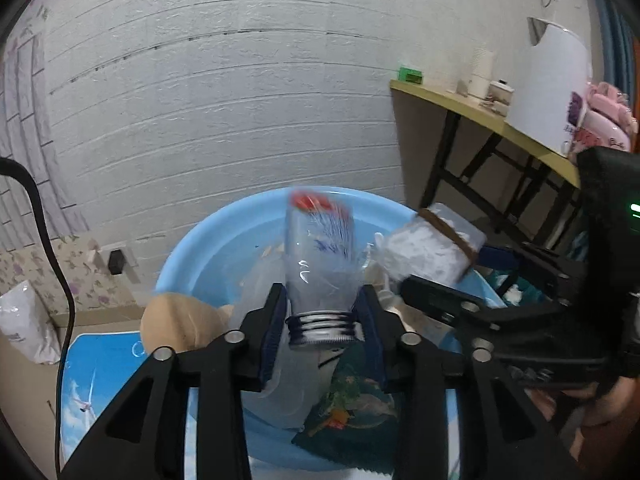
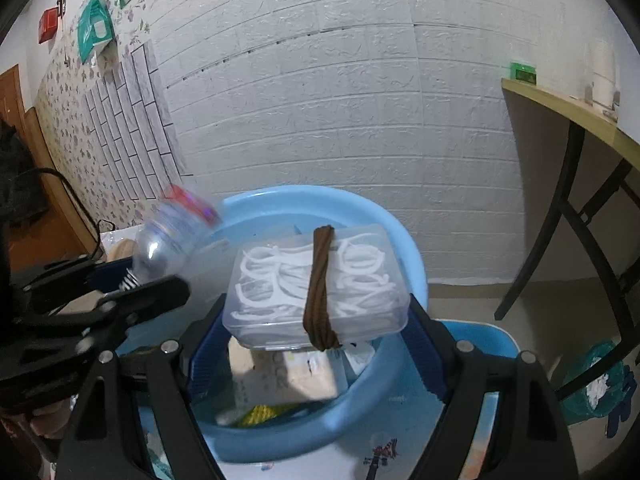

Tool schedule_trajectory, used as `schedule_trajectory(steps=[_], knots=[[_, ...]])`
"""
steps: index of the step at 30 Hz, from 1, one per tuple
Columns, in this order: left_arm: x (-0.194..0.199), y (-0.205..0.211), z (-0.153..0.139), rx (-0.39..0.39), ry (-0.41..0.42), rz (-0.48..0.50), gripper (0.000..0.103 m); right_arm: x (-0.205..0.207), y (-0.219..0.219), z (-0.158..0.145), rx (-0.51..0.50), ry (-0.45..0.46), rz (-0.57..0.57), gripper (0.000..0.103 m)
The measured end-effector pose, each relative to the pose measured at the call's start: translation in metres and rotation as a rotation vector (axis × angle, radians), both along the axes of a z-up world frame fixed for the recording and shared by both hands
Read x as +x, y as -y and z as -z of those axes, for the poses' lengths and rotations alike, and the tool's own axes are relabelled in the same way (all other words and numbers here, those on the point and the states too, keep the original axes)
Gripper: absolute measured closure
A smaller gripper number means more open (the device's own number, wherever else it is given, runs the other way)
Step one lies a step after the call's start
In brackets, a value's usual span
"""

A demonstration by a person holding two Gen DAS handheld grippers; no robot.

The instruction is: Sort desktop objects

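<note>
Two handheld grippers are seen above one round light-blue plastic basin, which rests on a blue printed mat.

In the left wrist view, the left gripper is positioned around the threaded neck of one clear plastic bottle. The bottle has no cap, carries a red and blue label, and is blurred. Its neck sits between the two blue-padded jaws; narrow gaps show on both sides, so the pads are not seen to press on it. The bottle's body points away from the camera, over the basin.

In the right wrist view, the right gripper is clamped on one clear lidded plastic box. The box is filled with white looped pieces and bound by one brown elastic band. The jaws are set wide, one against each end of the box, which is held over the basin.

Inside the basin, paper packets, a clear bag and a dark printed wrapper can be made out. One round wooden disc lies just beside the basin's left rim. One wooden table with black legs stands to the right, against a white brick-pattern wall.
</note>
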State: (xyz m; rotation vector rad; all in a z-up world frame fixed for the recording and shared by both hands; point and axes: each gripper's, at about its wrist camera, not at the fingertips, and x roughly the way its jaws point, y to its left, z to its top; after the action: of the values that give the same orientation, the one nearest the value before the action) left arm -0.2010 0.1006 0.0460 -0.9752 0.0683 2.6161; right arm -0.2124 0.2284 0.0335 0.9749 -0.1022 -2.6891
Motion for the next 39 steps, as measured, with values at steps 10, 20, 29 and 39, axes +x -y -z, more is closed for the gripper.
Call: schedule_trajectory(steps=[10,20,29,39], knots=[[0.021,0.016,-0.012,0.036,-0.019,-0.043,0.032,0.005,0.007,0.000,-0.011,0.017,0.025,0.021],[0.058,0.046,-0.042,0.044,-0.142,-0.279,0.006,0.028,0.018,-0.026,-0.021,-0.036,0.040,0.000],[0.072,0.055,-0.038,-0.139,-0.058,-0.424,0.000,0.055,0.025,-0.018,0.030,-0.050,0.084,0.000],[0.105,0.060,-0.028,-0.172,-0.005,-0.427,0.000,0.103,0.040,-0.044,0.090,-0.089,0.106,0.000]])
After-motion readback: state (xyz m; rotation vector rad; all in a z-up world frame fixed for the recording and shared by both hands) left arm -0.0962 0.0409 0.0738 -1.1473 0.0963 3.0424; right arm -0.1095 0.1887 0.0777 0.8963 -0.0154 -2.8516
